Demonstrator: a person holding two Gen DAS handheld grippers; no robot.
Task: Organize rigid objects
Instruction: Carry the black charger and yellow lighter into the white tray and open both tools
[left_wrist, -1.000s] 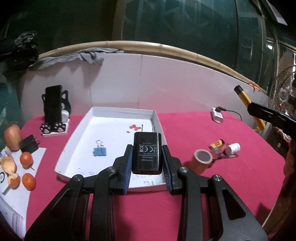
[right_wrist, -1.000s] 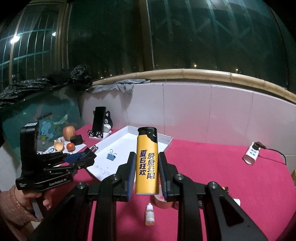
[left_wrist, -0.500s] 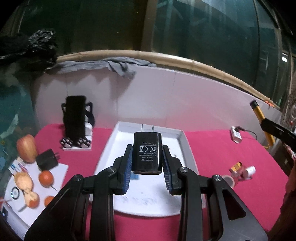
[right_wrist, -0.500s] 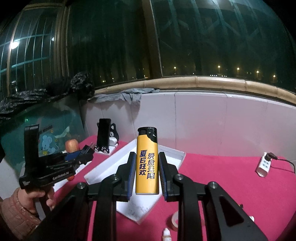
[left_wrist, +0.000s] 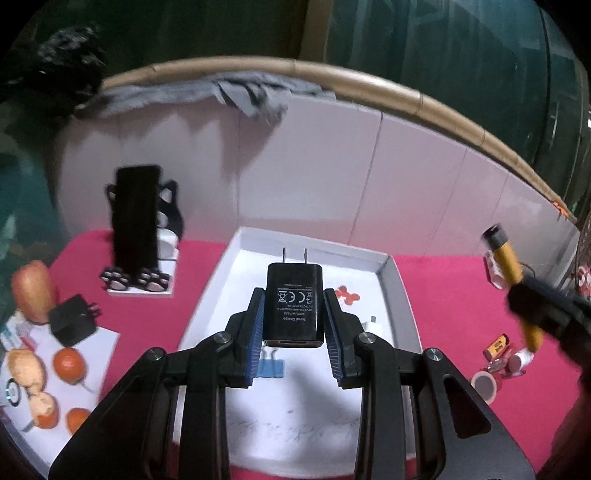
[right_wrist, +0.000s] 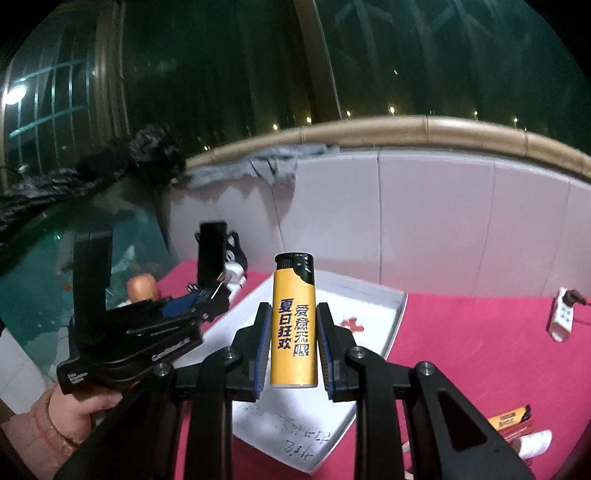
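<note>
My left gripper (left_wrist: 294, 325) is shut on a black travel charger (left_wrist: 294, 305), prongs pointing away, held above the white tray (left_wrist: 400, 291). My right gripper (right_wrist: 293, 332) is shut on a yellow lighter (right_wrist: 293, 321), held upright above the tray's near corner (right_wrist: 400, 302). In the left wrist view the right gripper with the lighter (left_wrist: 508, 258) shows at the far right. In the right wrist view the left gripper (right_wrist: 147, 332) shows at the left. A blue binder clip (left_wrist: 271, 367) and a small red piece (left_wrist: 347, 293) lie in the tray.
A phone on a cat stand (left_wrist: 136, 218), a second black charger (left_wrist: 72, 325), an apple (left_wrist: 31, 291) and oranges (left_wrist: 68, 363) lie left of the tray. A tape roll (left_wrist: 484, 384), a small lighter (left_wrist: 496, 345) and a small bottle (left_wrist: 519, 360) lie right. A power strip (right_wrist: 561, 317) sits far right.
Both grippers have risen and moved over the tray, still holding their objects. The right gripper has come closer to the left one.
</note>
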